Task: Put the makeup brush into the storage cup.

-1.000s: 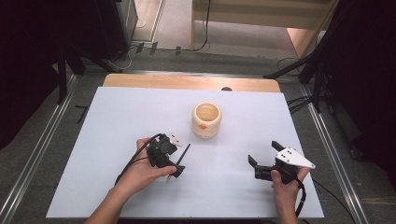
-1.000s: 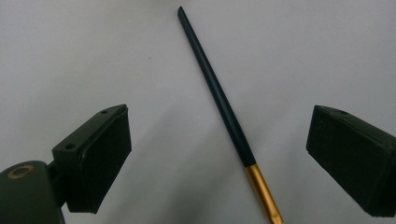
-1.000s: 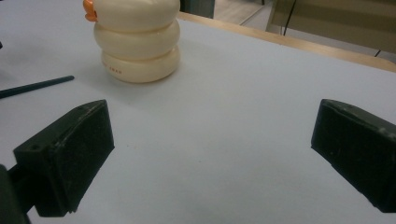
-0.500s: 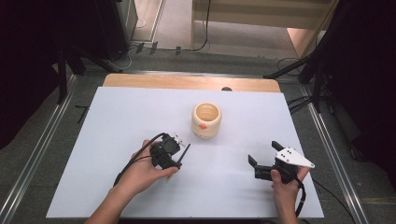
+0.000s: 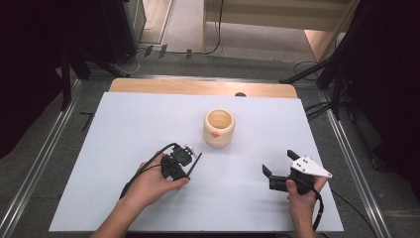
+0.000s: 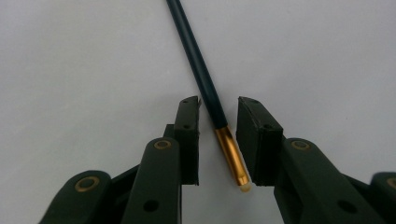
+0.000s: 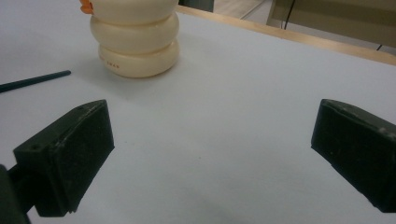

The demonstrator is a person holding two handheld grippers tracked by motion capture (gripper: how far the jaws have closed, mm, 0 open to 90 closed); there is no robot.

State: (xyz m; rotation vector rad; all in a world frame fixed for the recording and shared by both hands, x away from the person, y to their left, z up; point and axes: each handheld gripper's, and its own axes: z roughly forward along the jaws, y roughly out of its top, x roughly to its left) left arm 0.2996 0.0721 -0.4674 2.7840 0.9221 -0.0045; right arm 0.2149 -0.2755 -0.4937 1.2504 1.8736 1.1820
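From the high view, the left gripper [image 5: 190, 168] sits over a dark pencil [image 5: 195, 163] lying near-left of the cream pot [image 5: 219, 127]. Its own view shows jaws just closing around the pencil's [image 6: 205, 86] gold band, seemingly not yet gripping. The right gripper [image 7: 212, 154] gapes wide, holding nothing.

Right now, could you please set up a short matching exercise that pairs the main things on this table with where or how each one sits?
Things:
1. pencil
2. cream pot
3. left hand-held gripper
4. right hand-held gripper

Places or states:
A. stands upright near the middle of the white table
B. jaws wide apart with nothing between them
C. lies flat with its gold-banded end between two black jaws
D. jaws have just been closing around a thin stick, with small gaps at either side

Pairs: 1-C, 2-A, 3-D, 4-B
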